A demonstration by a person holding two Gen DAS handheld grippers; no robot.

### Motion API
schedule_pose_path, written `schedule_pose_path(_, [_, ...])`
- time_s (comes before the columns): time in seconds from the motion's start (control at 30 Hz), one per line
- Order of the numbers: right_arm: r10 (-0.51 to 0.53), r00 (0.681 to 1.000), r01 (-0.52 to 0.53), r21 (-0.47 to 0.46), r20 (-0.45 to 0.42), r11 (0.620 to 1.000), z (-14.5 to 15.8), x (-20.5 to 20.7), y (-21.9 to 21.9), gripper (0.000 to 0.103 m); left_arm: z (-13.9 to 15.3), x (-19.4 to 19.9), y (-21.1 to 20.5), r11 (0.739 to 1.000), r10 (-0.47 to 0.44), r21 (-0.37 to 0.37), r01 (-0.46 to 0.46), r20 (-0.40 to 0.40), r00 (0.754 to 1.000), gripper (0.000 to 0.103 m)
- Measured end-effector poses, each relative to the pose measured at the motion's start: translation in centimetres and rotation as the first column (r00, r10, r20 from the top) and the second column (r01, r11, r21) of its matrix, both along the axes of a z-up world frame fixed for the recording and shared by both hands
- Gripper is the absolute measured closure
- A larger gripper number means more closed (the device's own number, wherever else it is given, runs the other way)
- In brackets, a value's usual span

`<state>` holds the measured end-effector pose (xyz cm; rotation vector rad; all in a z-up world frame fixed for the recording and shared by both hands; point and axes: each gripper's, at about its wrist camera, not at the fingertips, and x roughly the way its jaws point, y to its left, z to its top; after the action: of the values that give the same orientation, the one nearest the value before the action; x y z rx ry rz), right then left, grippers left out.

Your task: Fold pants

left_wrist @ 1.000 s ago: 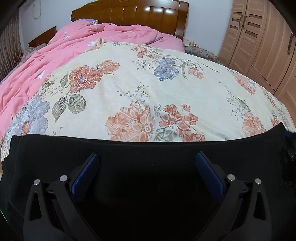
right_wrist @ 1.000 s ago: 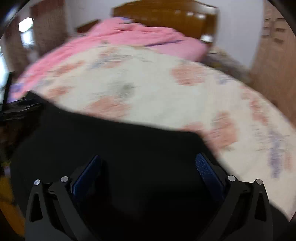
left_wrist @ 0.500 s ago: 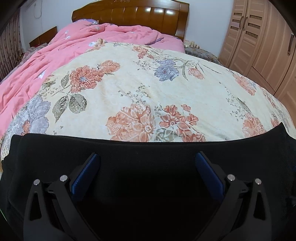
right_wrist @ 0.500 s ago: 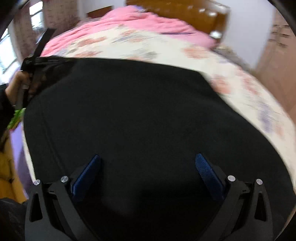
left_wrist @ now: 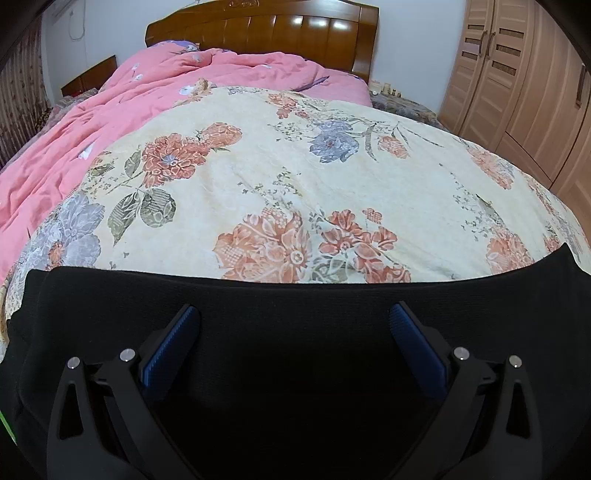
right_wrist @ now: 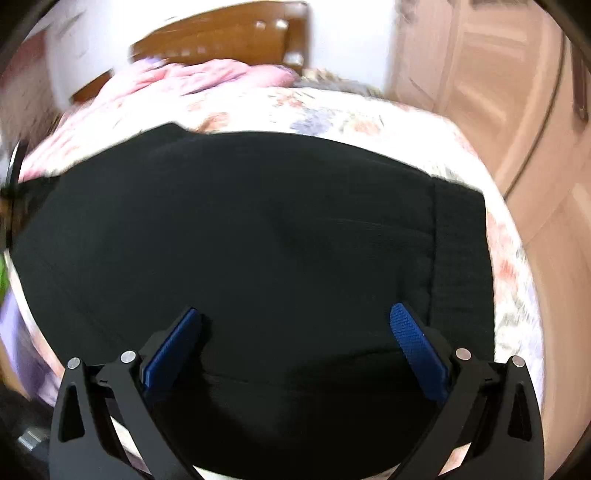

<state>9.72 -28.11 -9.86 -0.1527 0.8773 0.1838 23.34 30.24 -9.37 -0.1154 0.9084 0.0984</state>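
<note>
— Behind everything, what is the left wrist view showing?

— Floral bedspread (left_wrist: 295,177) is covering the bed, with a pink quilt (left_wrist: 110,122) bunching toward the wooden headboard (left_wrist: 266,26) and a wardrobe (left_wrist: 517,74) standing at the right. Against the picture from half a second ago, almost nothing is differing here: the black pants (left_wrist: 295,332) are lying across the near edge of the bed just as they were.

— And the left gripper (left_wrist: 294,339)?

— It is hovering over the dark cloth with its blue pads (left_wrist: 173,343) spread wide, pinching nothing. Whether the tips are touching the fabric, I cannot tell.

— What is changing in the right wrist view?

— Plenty. Half a second ago the cloth was filling most of the frame; now more of the bedspread (right_wrist: 513,258) and the wardrobe (right_wrist: 517,92) are showing, and the picture is blurring with motion. The pants (right_wrist: 258,240) are lying flat on the bed, a seamed band running down their right side.

— The right gripper (right_wrist: 295,339)?

— Its fingers are standing wide apart above the pants, gripping nothing; contact with the cloth is unclear.
</note>
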Motion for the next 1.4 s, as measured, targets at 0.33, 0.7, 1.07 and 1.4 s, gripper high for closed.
schedule_pose_path(0.33, [-0.022,1.0,0.023,0.027,-0.008,0.999,0.0,-0.2,-0.6,0.004,0.1,-0.3,-0.4,1.0,0.006,0.009,-0.006,0.007,1.0,0.001])
schedule_pose_path(0.7, [0.12,0.993,-0.121,-0.059,-0.023,0.991,3.5,3.2,16.2,0.005,0.2,-0.4,-0.4,1.0,0.007,0.013,-0.008,0.01,1.0,0.001])
schedule_pose_path(1.07, [0.473,0.876,-0.481,-0.094,-0.099,0.872,1.1,7.0,36.0,0.005,0.3,-0.5,-0.2,1.0,0.007,-0.006,-0.007,0.019,1.0,0.001])
schedule_pose_path(1.4, [0.458,0.874,-0.468,-0.026,-0.165,0.883,-0.1,6.2,33.1,0.004,0.2,-0.5,-0.2,1.0,0.007,-0.011,-0.007,0.02,1.0,0.001])
